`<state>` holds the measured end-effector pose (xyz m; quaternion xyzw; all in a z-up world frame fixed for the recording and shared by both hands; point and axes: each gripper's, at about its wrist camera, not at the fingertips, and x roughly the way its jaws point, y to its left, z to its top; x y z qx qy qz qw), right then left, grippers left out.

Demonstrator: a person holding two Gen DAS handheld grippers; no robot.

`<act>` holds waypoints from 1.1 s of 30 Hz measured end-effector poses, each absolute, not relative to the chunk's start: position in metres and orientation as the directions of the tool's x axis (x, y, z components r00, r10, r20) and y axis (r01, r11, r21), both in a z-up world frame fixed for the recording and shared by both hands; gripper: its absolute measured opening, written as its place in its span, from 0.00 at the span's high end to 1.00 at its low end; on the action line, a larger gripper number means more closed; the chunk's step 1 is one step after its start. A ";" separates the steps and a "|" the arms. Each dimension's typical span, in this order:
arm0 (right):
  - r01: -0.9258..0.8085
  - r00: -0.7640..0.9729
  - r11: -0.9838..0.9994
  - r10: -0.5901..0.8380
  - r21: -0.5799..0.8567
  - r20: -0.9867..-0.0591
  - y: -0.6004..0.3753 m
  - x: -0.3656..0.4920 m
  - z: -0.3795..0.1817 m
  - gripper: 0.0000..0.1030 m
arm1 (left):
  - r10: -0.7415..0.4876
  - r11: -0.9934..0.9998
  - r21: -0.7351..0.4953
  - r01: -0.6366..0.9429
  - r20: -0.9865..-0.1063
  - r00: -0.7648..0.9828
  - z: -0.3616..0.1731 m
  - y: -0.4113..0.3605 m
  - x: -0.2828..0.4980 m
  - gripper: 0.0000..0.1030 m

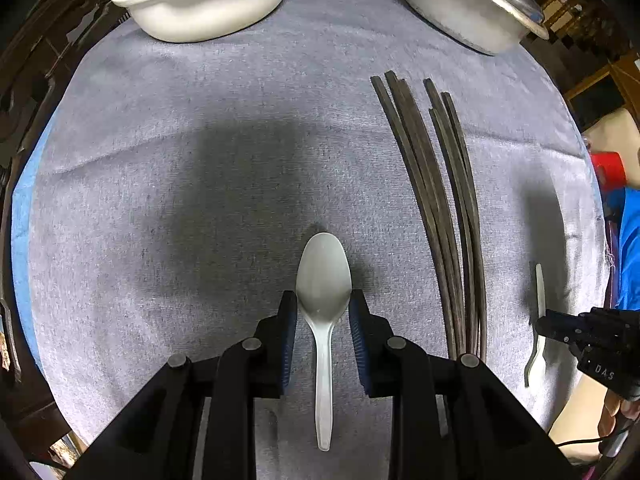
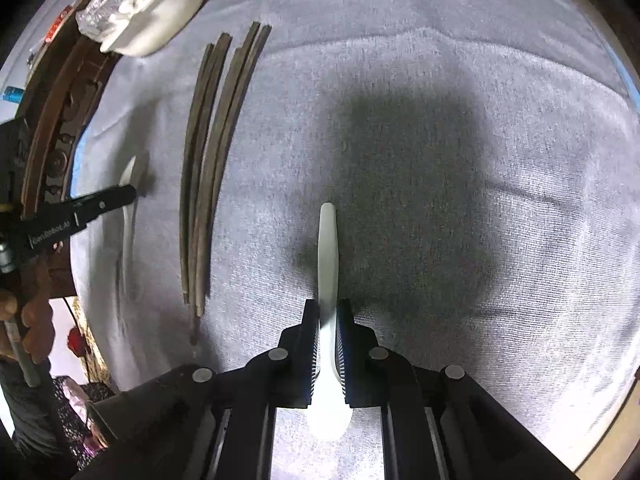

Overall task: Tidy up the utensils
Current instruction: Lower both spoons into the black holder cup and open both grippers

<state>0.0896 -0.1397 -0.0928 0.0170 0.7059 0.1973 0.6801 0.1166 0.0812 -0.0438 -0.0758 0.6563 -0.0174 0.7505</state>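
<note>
A white plastic spoon [image 1: 323, 280] lies on the grey cloth [image 1: 200, 184], bowl away from me, between the fingers of my left gripper [image 1: 323, 312]; the jaws are apart and just beside the bowl. My right gripper [image 2: 328, 332] is shut on a second white spoon [image 2: 328, 248], handle pointing forward, bowl under the fingers. That spoon [image 1: 538, 320] and the right gripper [image 1: 560, 326] show at the right in the left wrist view. Several dark chopsticks [image 1: 436, 208] lie in a bundle between the two spoons; they also show in the right wrist view [image 2: 208, 160].
Two white dishes stand at the far edge of the cloth, one at the left [image 1: 208, 4] and one with a metal lid at the right [image 1: 472, 4]. A dark wooden table rim [image 2: 52, 120] borders the cloth. The left gripper [image 2: 100, 204] shows at the left.
</note>
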 end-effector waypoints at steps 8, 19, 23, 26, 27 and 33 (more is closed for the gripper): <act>-0.209 0.002 0.919 0.341 0.333 -0.940 -0.153 0.077 -0.074 0.90 | -0.177 0.974 -0.201 -0.109 -0.964 0.197 -0.015 0.090 0.086 0.73; -0.155 0.253 0.875 0.485 0.460 -0.837 -0.189 0.036 -0.008 0.90 | -0.257 0.925 -0.345 -0.160 -0.878 0.404 0.059 0.106 0.011 0.73; -0.166 0.347 0.836 0.546 0.523 -0.763 -0.198 0.014 0.030 0.90 | -0.293 0.897 -0.417 -0.150 -0.811 0.506 0.091 0.104 -0.017 0.73; -0.192 0.401 0.813 0.576 0.550 -0.712 -0.196 -0.005 0.051 0.90 | -0.310 0.878 -0.458 -0.138 -0.764 0.566 0.108 0.098 -0.031 0.73; -0.199 0.417 0.801 0.590 0.564 -0.691 -0.194 -0.010 0.056 0.90 | -0.313 0.872 -0.471 -0.129 -0.743 0.592 0.116 0.095 -0.039 0.73; -0.237 0.493 0.772 0.619 0.590 -0.612 -0.170 -0.040 0.069 0.90 | -0.296 0.855 -0.507 -0.108 -0.649 0.701 0.132 0.079 -0.070 0.73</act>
